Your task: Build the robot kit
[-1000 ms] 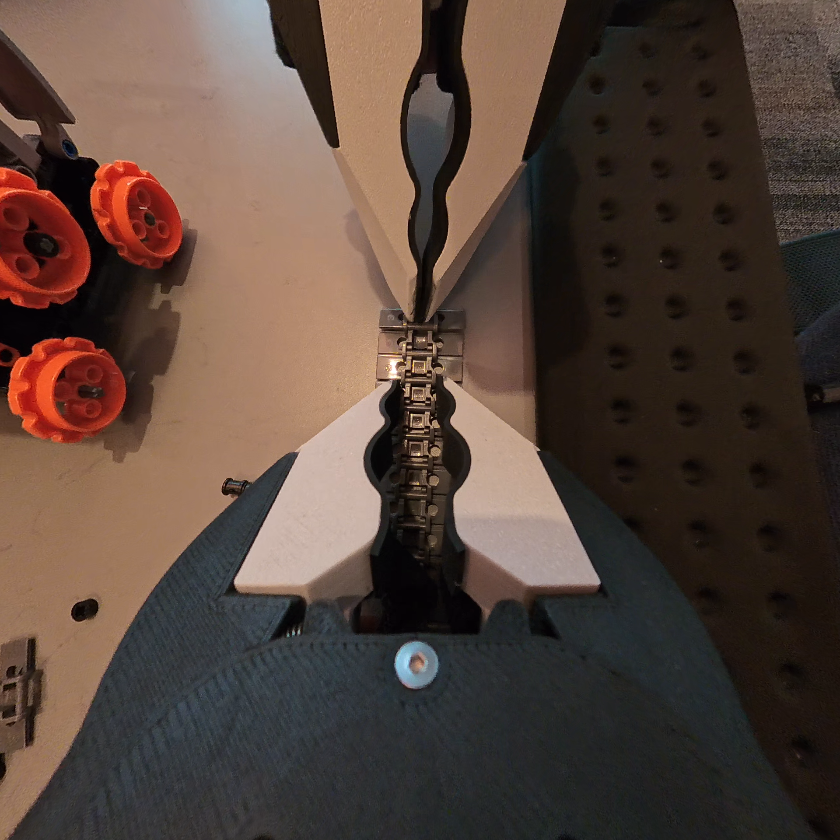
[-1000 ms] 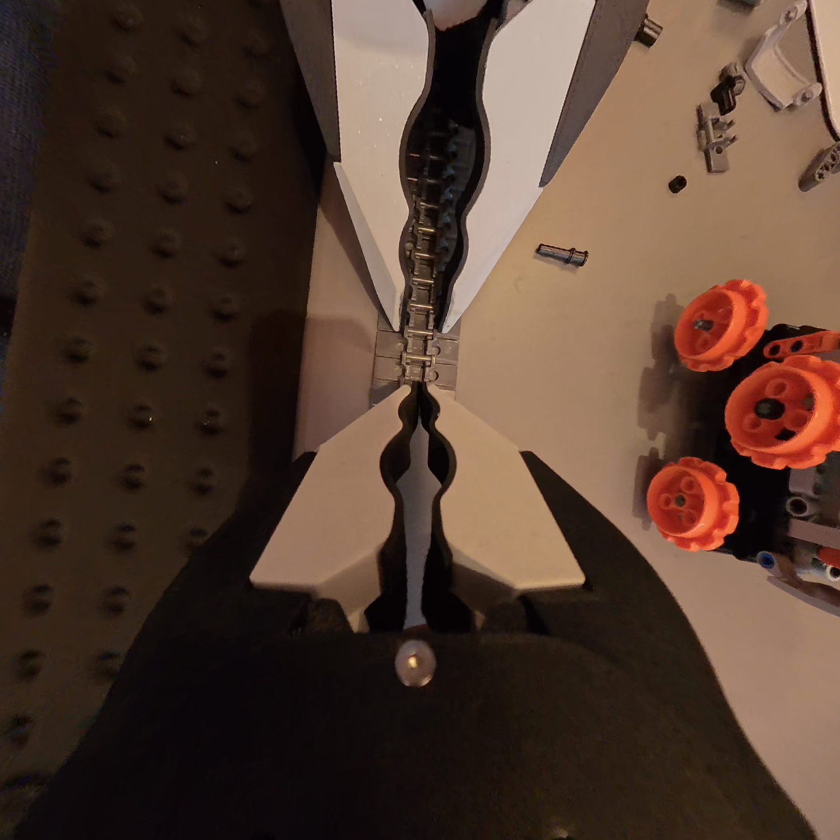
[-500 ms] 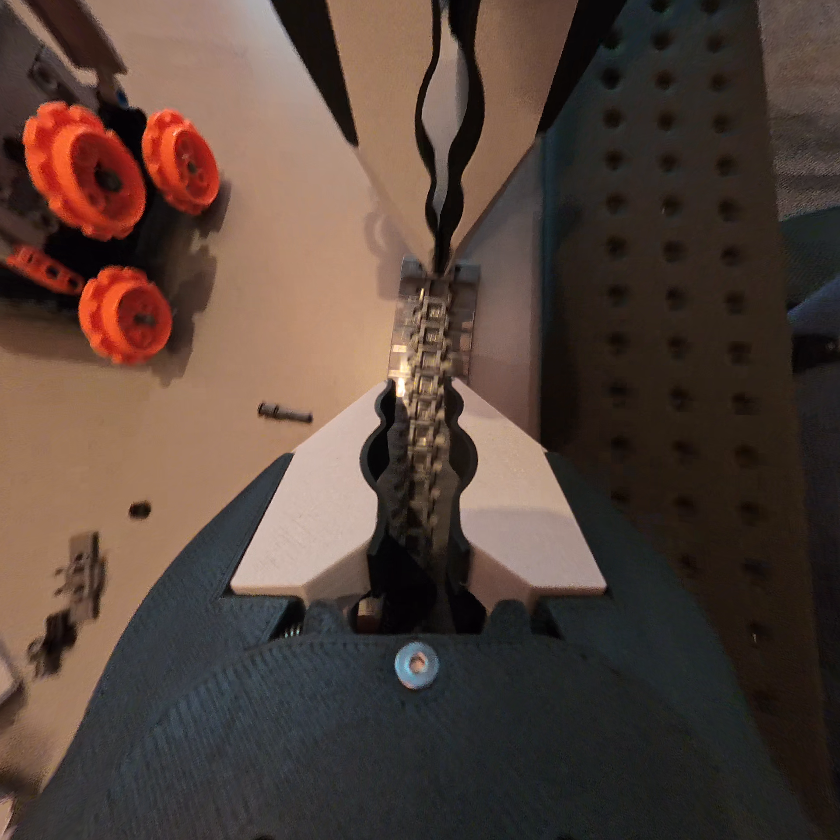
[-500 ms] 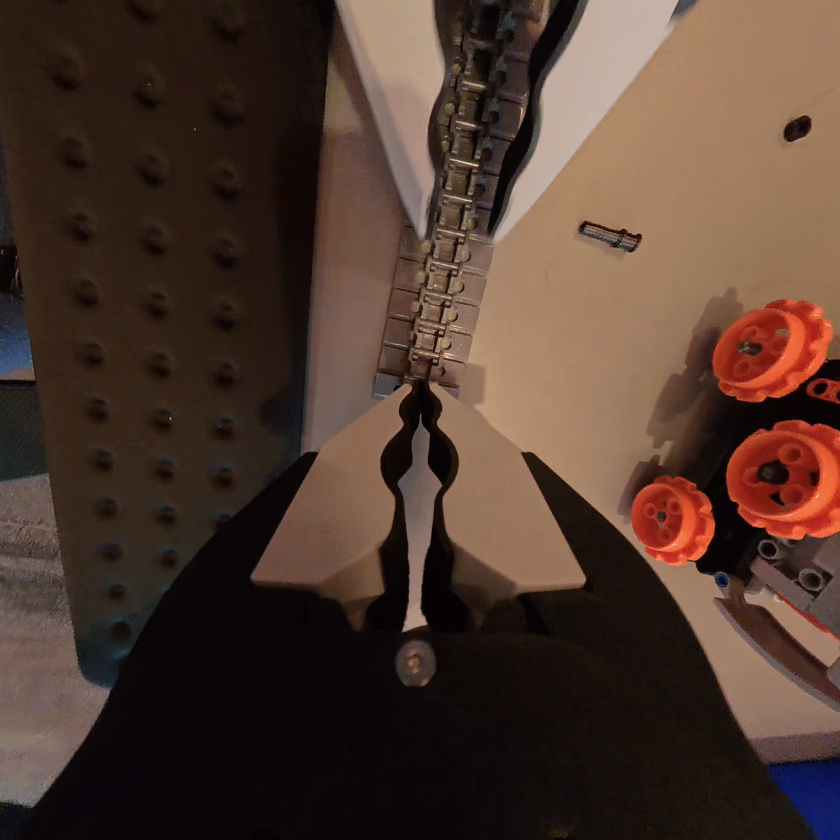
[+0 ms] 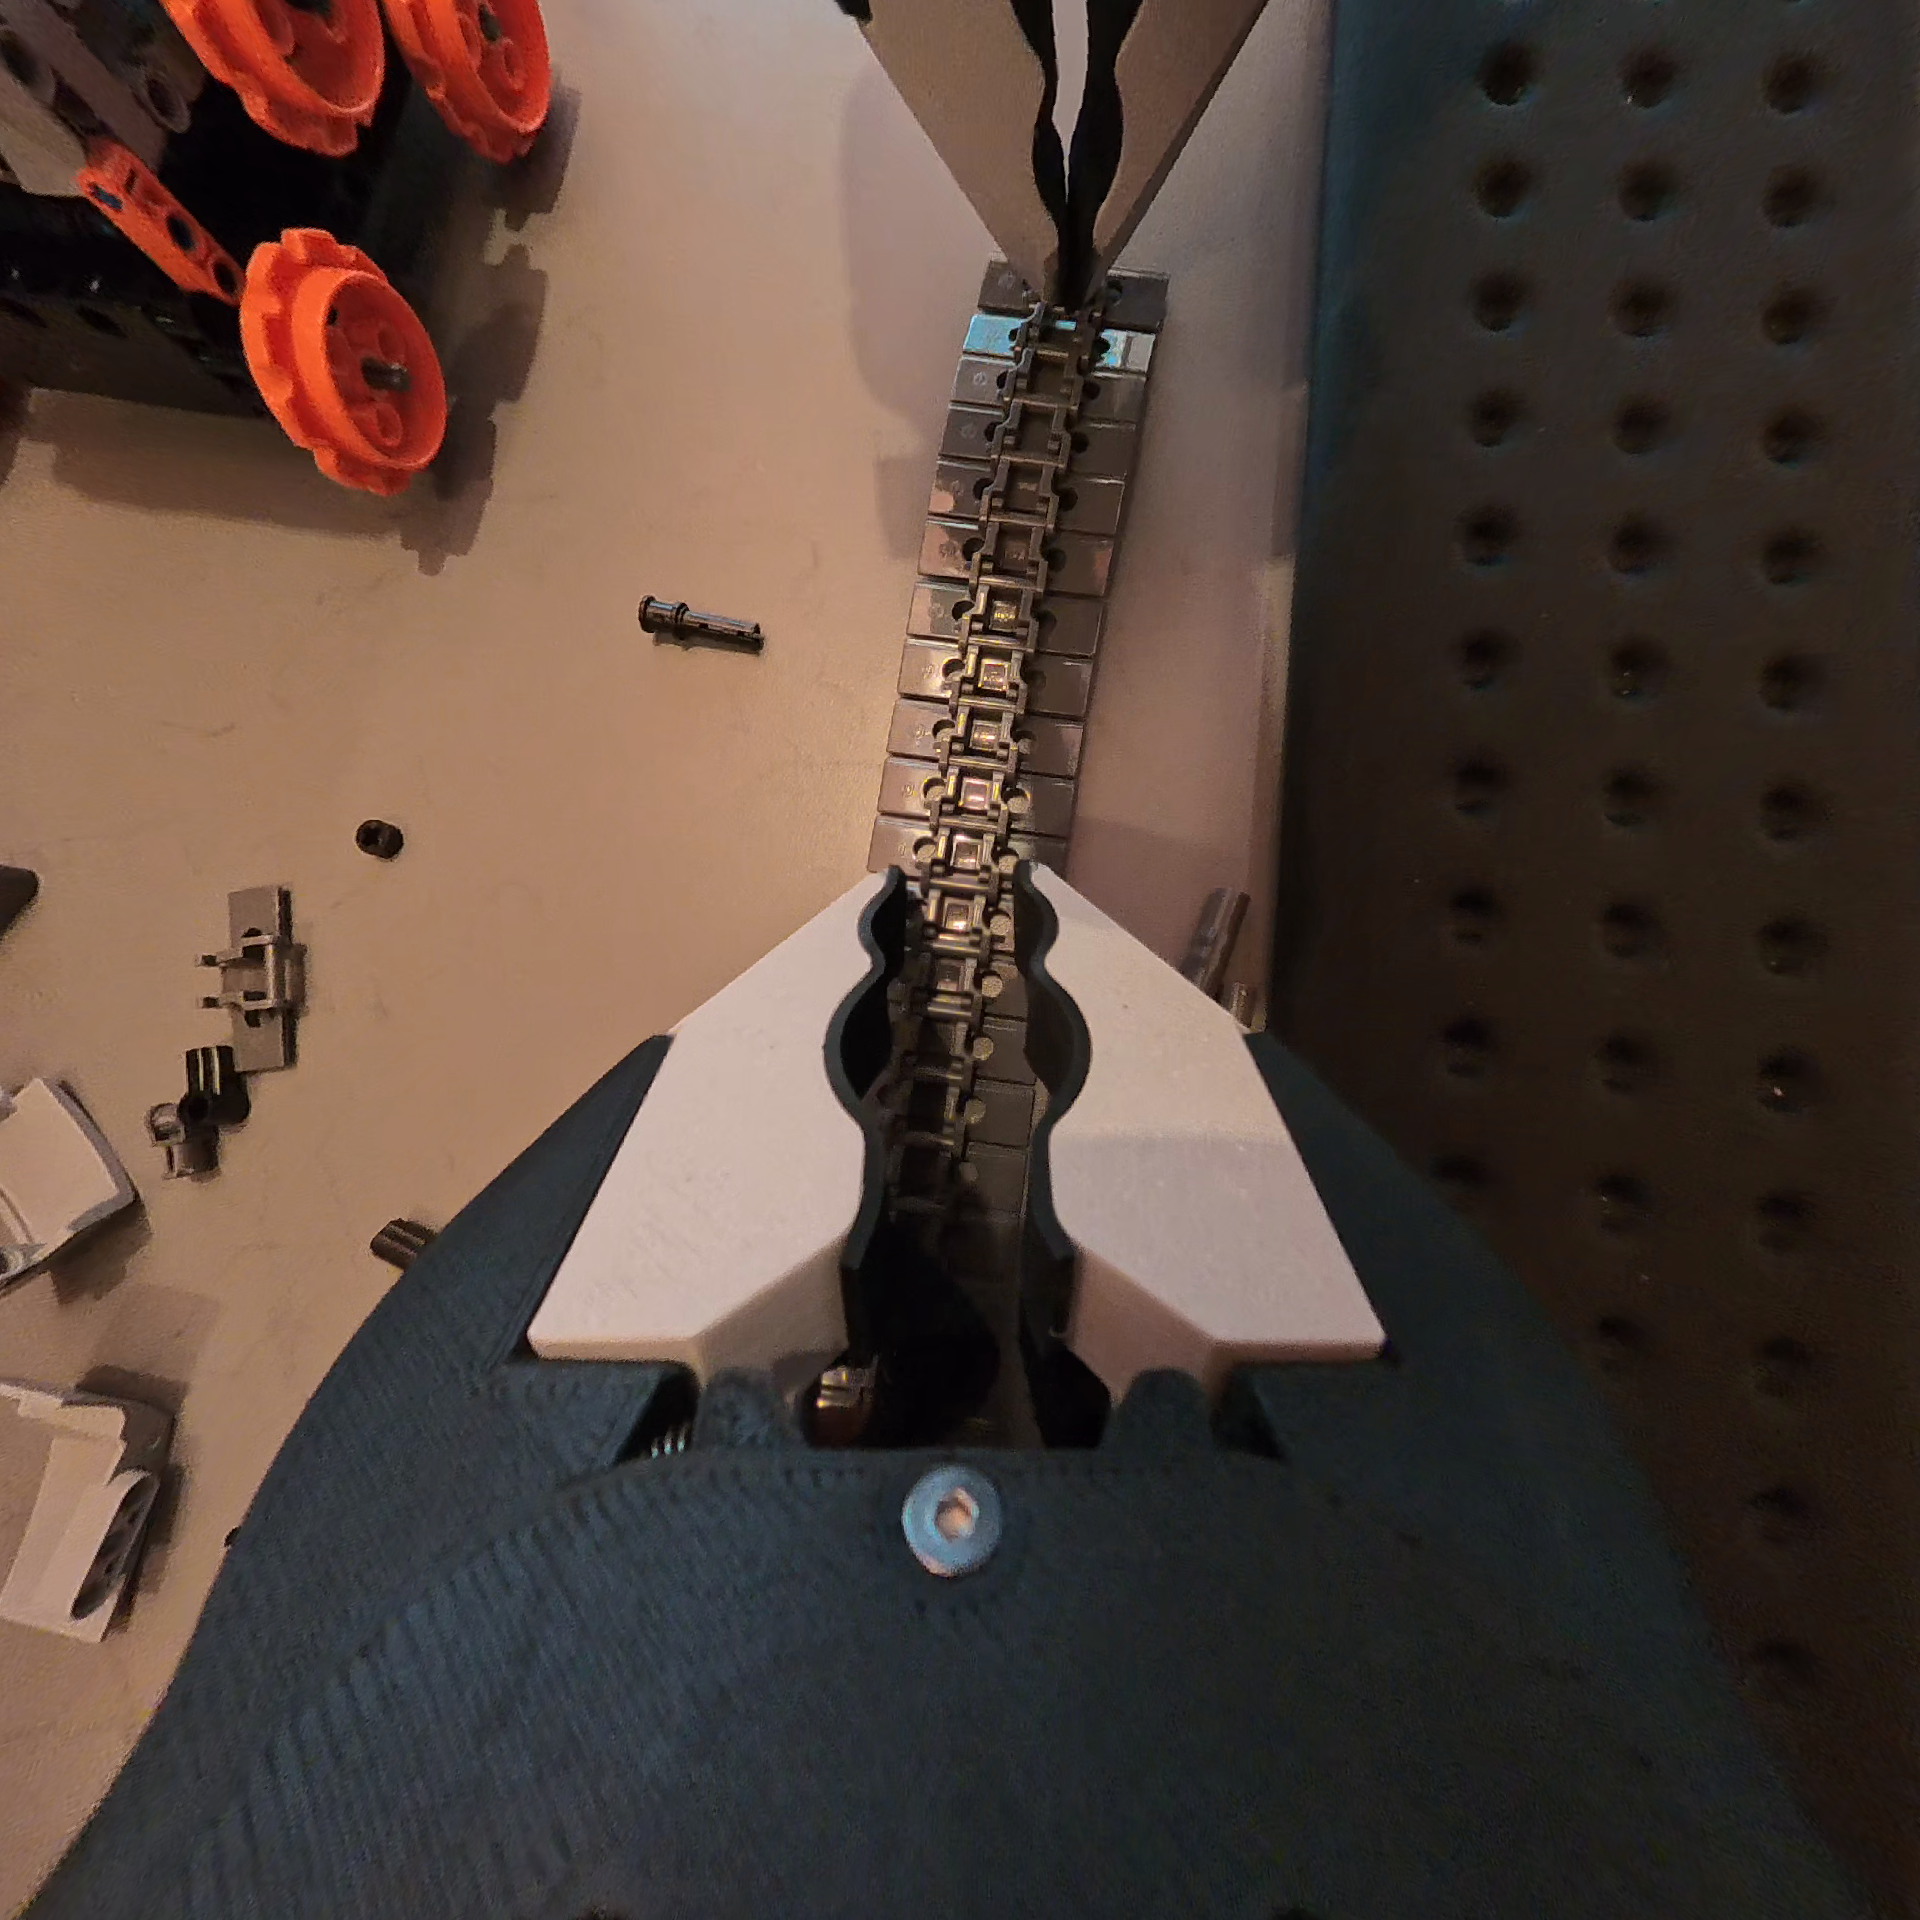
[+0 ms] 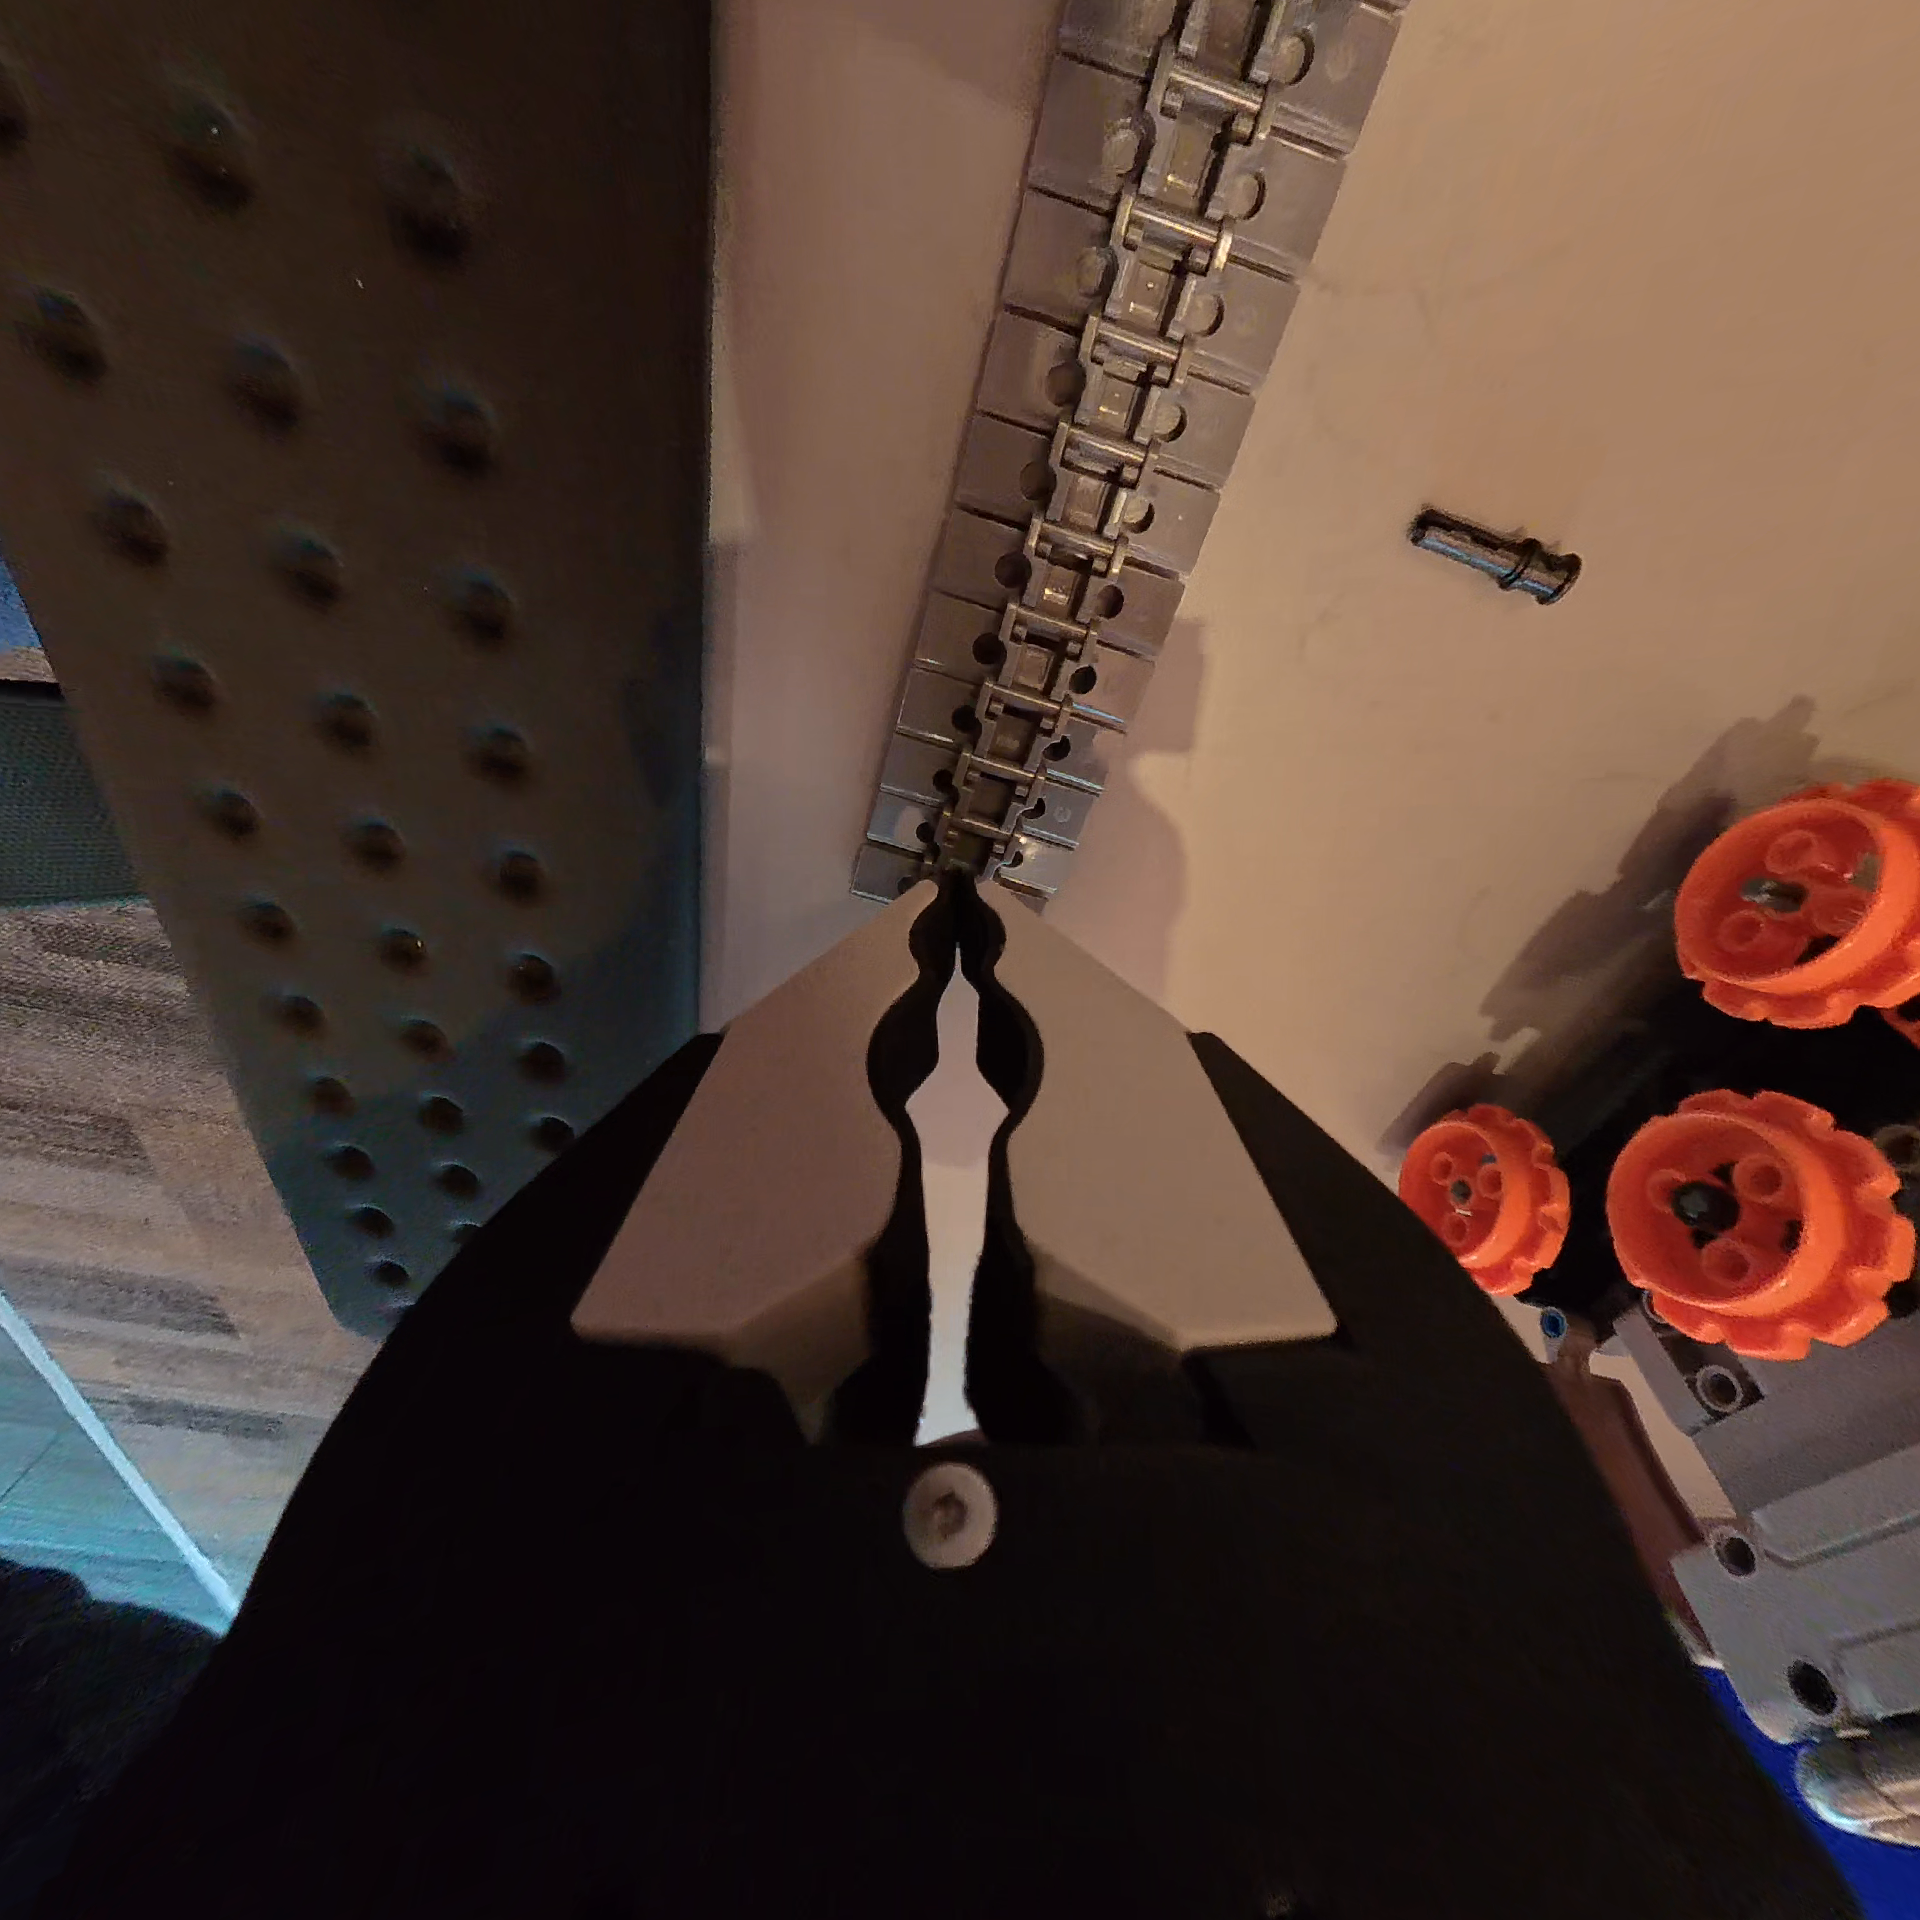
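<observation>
**Left wrist view and right wrist view: a track strip held at both ends**

Left wrist view: the grey track strip is clamped between the fingers of the left gripper, running back between them, near the bench edge beside the perforated dark panel. Its far end is pinched by the right gripper, so, it is judged, the links are drawn straight. A black pin and orange wheels lie apart.

Right wrist view: the right gripper's tips are pressed together on the end link.
</observation>
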`<state>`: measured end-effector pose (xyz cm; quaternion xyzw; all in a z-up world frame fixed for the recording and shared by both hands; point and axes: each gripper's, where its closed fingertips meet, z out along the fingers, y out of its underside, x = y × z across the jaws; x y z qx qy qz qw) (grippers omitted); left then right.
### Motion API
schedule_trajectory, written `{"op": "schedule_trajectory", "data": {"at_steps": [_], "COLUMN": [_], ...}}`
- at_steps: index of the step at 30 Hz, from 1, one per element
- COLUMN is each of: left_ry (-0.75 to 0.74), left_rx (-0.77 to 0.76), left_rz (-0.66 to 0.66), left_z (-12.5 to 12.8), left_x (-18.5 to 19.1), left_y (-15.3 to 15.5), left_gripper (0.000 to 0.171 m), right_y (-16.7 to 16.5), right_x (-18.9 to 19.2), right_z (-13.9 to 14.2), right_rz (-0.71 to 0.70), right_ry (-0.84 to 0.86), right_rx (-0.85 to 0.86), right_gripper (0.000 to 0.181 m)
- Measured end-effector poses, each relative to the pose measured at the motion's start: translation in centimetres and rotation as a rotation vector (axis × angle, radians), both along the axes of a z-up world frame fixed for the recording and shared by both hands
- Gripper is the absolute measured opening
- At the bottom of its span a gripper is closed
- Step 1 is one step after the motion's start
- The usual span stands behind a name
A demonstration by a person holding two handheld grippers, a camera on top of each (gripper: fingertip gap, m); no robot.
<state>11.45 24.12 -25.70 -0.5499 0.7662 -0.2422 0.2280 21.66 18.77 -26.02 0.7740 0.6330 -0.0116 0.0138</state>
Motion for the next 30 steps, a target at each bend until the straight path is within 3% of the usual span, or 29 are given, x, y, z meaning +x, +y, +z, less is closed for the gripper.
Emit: {"op": "schedule_trajectory", "data": {"at_steps": [3,7,9,14,18,24,30], "left_ry": [-0.03,-0.048,-0.044,-0.036,-0.036,-0.047,-0.109], "left_rx": [0.006,-0.004,-0.014,-0.005,-0.02,-0.024,-0.021], "left_rz": [0.02,0.042,0.05,0.039,0.037,0.017,0.035], "left_z": [0.4,0.4,0.3,0.3,0.3,0.4,2.2], "left_x": [-0.5,-1.4,-1.8,-2.2,-2.2,-2.0,-1.6], "left_y": [0.8,1.8,2.1,2.2,2.2,1.8,2.4], "left_gripper": [0.022,0.026,0.027,0.028,0.028,0.027,0.03], "right_y": [0.0,0.5,0.4,0.1,0.3,0.1,-0.5], "right_x": [0.2,-0.6,-0.4,0.2,0.1,0.4,2.6], "right_z": [0.1,1.7,2.0,0.6,-0.1,0.0,0.1], "right_rz": [0.003,-0.072,-0.109,-0.167,-0.183,-0.174,-0.188], "right_ry": [0.01,0.148,0.195,0.266,0.325,0.382,0.374], "right_rx": [0.074,0.189,0.22,0.217,0.22,0.234,0.264], "right_gripper": [0.0,0.024,0.022,0.027,0.014,0.012,0.012]}}
